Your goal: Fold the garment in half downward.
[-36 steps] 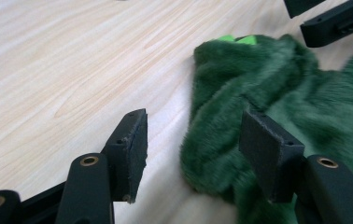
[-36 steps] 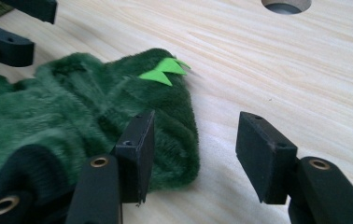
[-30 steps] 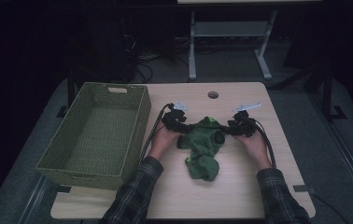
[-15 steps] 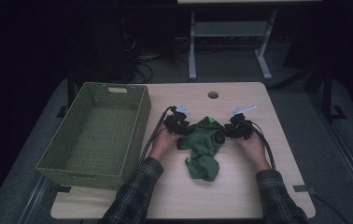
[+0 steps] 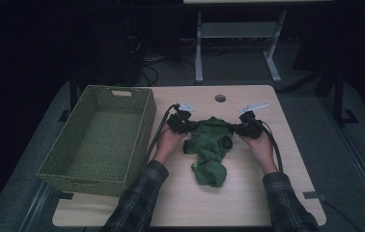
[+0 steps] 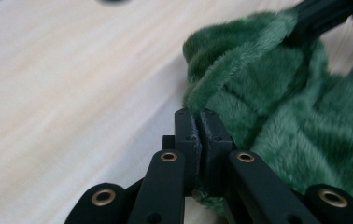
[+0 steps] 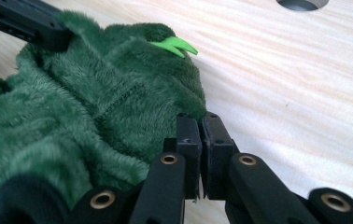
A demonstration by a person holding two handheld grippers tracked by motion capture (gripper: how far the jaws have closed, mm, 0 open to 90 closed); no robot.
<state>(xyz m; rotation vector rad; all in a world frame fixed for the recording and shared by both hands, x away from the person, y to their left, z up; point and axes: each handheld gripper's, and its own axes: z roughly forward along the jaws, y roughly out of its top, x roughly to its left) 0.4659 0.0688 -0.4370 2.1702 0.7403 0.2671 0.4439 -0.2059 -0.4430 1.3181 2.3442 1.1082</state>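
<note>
No readable writing or brand on anything. Only mark: a bright green tab (image 7: 174,45) sticking out of the green plush (image 5: 210,150) near its far edge.

Plush lies crumpled on the table (image 5: 248,203), about mid-table, right of the basket (image 5: 98,140) and apart from it. Dark round patches on its fur, too small to read.

Left gripper (image 5: 186,126) at the plush's left upper corner, right gripper (image 5: 242,129) at its right upper corner. In the left gripper view the left gripper (image 6: 201,116) has its jaws pressed together on a fold of fur at the plush edge. Right gripper (image 7: 198,122) same: jaws nearly meeting, pinching the fur edge.

Versus earlier frames: both sets of jaws have just been closing, with plush between them. Hands barely moved; plush and basket in the same spots, and the upper corners now look pulled slightly outward.

Round hole (image 5: 220,98) in the table beyond the plush.
</note>
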